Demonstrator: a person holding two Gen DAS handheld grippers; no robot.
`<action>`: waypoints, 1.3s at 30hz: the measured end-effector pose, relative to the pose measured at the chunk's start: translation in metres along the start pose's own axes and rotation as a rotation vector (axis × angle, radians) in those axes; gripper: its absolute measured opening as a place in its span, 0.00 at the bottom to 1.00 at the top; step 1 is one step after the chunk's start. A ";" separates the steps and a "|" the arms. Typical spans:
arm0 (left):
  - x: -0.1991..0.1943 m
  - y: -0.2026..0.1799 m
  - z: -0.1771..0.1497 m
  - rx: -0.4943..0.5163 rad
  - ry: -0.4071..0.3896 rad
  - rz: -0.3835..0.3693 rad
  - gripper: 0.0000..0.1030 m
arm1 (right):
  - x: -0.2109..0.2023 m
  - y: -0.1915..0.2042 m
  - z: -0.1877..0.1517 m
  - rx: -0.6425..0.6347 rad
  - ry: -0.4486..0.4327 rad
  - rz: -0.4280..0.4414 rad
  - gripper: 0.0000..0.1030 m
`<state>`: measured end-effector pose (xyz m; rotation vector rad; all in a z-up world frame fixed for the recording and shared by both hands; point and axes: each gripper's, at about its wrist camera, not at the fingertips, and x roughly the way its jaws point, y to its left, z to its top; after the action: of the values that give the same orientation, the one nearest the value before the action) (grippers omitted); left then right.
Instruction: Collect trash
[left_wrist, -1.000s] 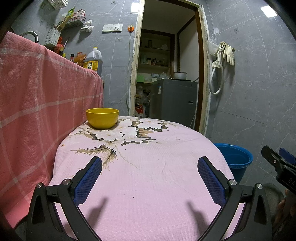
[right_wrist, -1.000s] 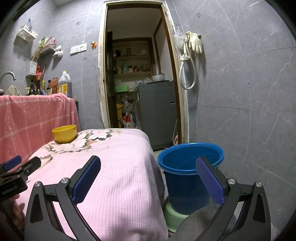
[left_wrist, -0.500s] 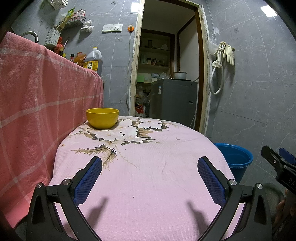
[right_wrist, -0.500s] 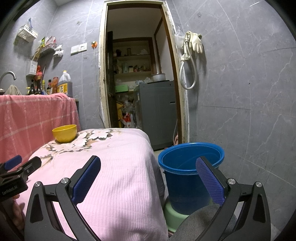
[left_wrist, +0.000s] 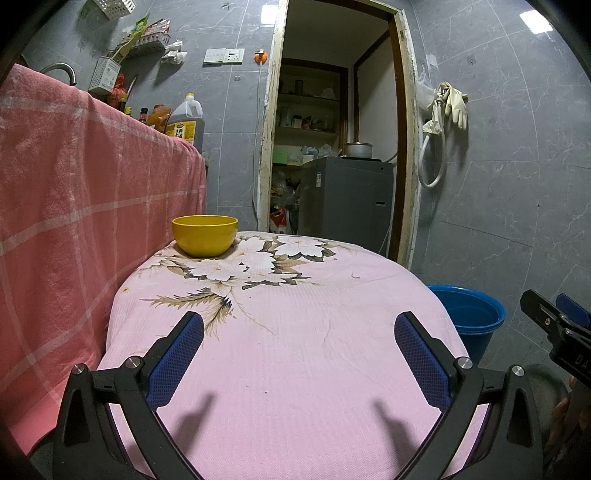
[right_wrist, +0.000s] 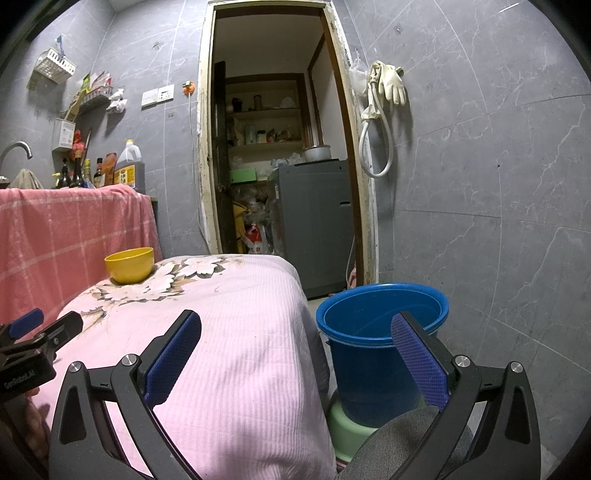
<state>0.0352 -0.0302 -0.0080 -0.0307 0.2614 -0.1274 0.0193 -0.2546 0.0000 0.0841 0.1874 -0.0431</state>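
Change since a second ago: none found. Both views match the earlier ones in framing and contents.

Left gripper (left_wrist: 298, 343), black frame with blue ribbed pads: jaws wide apart, empty, held low over the near end of the pink floral cloth-covered table (left_wrist: 295, 354); pad shadows on the cloth below.

Right gripper (right_wrist: 295, 343), same build: jaws wide apart, empty, held off the table's right edge, facing the round blue plastic bucket (right_wrist: 382, 332).

Blue bucket: on the floor just beside the table's right side, seated on a pale green basin (right_wrist: 347, 428); likely the trash receptacle. Interior mostly hidden from here.

Yellow round plastic bowl (left_wrist: 205, 235): upright at the far left corner of the table, against the pink checked cloth (left_wrist: 74, 206). Contents not visible.

Trash: no loose piece found on the table; only small dark specks on the cloth.

Judgement: idle pause, either before the first pick or after the last; bowl interior worth checking.
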 end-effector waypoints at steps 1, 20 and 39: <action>0.000 0.000 0.000 0.000 0.000 0.000 0.98 | 0.000 0.000 0.000 0.000 0.000 0.000 1.00; 0.000 0.001 0.000 0.001 0.002 -0.002 0.98 | 0.000 0.000 0.000 0.002 0.001 0.000 1.00; -0.001 -0.003 -0.001 0.033 -0.020 0.023 0.98 | 0.000 0.001 0.001 0.002 0.002 0.000 1.00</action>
<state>0.0337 -0.0332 -0.0089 0.0033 0.2393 -0.1081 0.0192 -0.2536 0.0008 0.0863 0.1897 -0.0437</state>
